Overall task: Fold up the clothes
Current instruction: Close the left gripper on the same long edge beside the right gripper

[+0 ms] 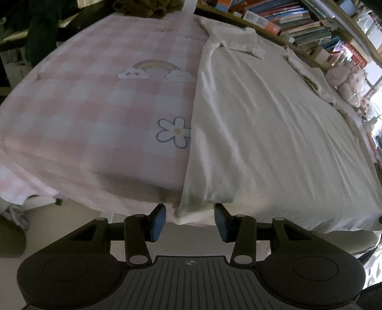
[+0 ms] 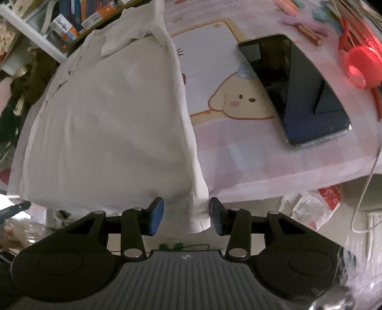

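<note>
The white shirt (image 1: 262, 124) lies flat on the desk (image 1: 95, 107), beside a phone (image 2: 293, 90) and books (image 1: 298, 21). Both the left claw (image 1: 189, 220) and the right claw (image 2: 186, 218) gape wide around its hanging hem corners, seemingly not gripping.

The room is dim. A tabletop (image 1: 95, 100) under pink checked cloth with rainbow and flower prints stands before crowded bookshelves (image 1: 298, 21). Daylight enters at a window (image 1: 376, 78) on the far right, and the pale floor (image 2: 262, 214) shows below the tabletop's edge.
</note>
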A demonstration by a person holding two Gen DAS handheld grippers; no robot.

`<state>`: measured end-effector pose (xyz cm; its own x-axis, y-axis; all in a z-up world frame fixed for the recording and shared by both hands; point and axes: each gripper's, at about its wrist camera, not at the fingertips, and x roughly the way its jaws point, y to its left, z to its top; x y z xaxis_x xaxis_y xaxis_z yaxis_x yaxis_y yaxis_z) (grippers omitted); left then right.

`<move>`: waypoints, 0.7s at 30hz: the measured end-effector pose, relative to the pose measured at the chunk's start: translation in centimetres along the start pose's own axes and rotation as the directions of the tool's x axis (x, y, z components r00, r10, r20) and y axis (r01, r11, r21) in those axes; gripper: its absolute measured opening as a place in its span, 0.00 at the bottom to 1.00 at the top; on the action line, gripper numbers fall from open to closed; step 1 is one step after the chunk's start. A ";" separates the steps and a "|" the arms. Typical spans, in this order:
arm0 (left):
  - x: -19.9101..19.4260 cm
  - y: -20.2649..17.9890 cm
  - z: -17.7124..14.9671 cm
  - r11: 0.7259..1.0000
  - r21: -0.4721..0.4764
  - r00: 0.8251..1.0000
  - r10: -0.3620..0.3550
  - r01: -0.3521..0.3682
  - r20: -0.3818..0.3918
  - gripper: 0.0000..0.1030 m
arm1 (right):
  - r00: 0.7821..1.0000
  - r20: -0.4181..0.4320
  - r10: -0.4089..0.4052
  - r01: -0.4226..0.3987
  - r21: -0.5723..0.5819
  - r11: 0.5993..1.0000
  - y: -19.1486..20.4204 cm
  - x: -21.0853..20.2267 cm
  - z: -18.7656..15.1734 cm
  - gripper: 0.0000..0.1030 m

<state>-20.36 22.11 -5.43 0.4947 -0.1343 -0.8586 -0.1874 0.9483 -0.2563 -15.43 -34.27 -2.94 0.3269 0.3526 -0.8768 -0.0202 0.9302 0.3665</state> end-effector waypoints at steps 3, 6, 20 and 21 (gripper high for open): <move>0.6 -0.2 0.1 1.000 0.011 1.000 -0.004 0.004 -0.013 0.42 | 1.000 -0.011 0.001 -0.001 0.005 1.000 0.1 0.4 0.5 0.40; 1.1 -0.2 0.1 1.000 0.014 1.000 -0.011 0.011 -0.023 0.42 | 1.000 -0.005 0.012 -0.012 0.007 1.000 -0.1 0.0 0.2 0.40; -2.9 -0.7 -1.4 0.994 -0.053 0.994 -0.098 0.100 0.041 0.03 | 0.996 0.056 0.071 -0.073 0.043 0.996 -1.1 -2.7 -1.9 0.05; -3.3 -0.7 -1.7 0.993 -0.061 0.994 -0.102 0.104 0.041 0.03 | 0.995 0.058 0.075 -0.078 0.045 0.996 -1.2 -2.9 -2.1 0.05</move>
<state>-23.32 21.40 -3.21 0.5456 -0.2181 -0.8092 -0.1860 0.9099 -0.3707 -18.33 -36.18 -1.49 0.3788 0.4153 -0.8271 -0.0029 0.8942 0.4476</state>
